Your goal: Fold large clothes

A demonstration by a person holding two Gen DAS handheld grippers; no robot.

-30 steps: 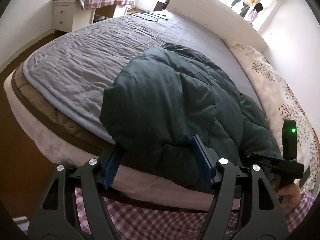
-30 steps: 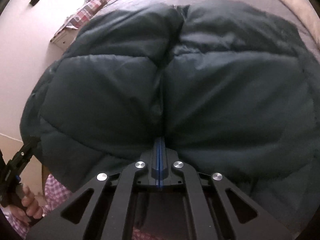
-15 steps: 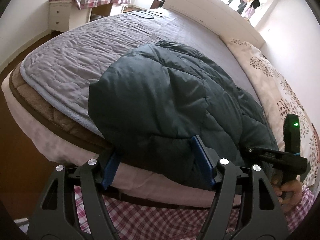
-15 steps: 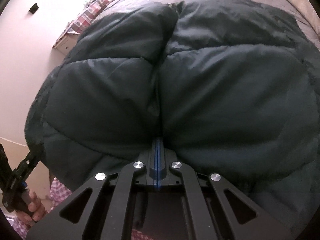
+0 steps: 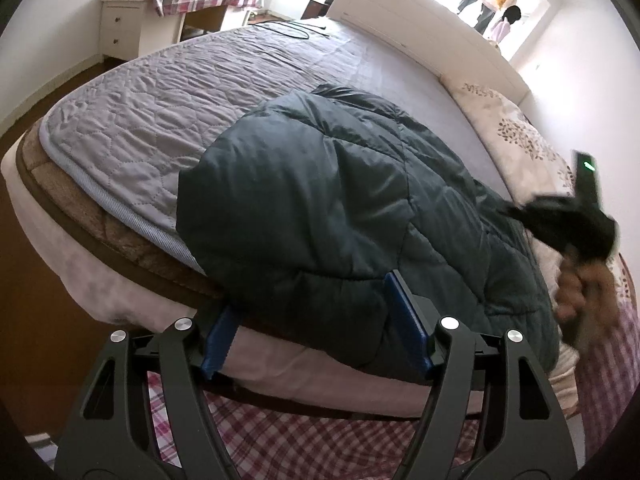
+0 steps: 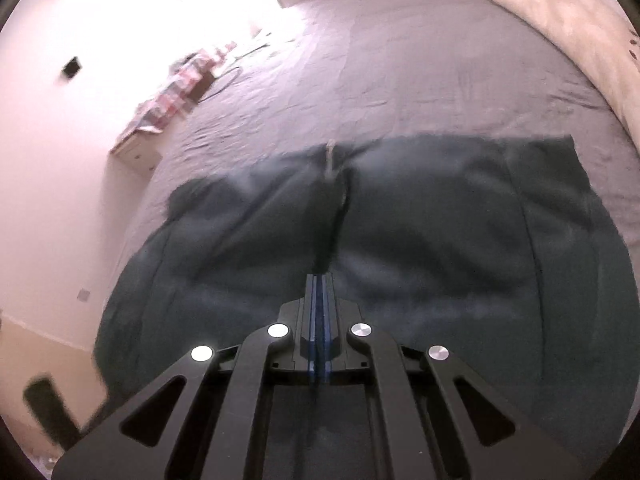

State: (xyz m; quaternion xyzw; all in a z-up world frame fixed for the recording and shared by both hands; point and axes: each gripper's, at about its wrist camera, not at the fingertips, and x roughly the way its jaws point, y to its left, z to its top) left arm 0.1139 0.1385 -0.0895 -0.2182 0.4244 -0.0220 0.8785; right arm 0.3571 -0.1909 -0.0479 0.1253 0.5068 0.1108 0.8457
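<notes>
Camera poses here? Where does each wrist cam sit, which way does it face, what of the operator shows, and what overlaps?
Left wrist: low at the bed's foot edge, facing up the bed toward the headboard; left hand-held gripper open around the jacket hem; operator's right hand visible.
Right wrist: above the jacket, facing down and across the bed; right hand-held gripper shut on jacket.
Shared: jacket, grey bedspread, white desk.

Bed [image 5: 120, 276] under grey quilt [image 5: 168, 92], dark puffer jacket [image 5: 320, 200] atop.
</notes>
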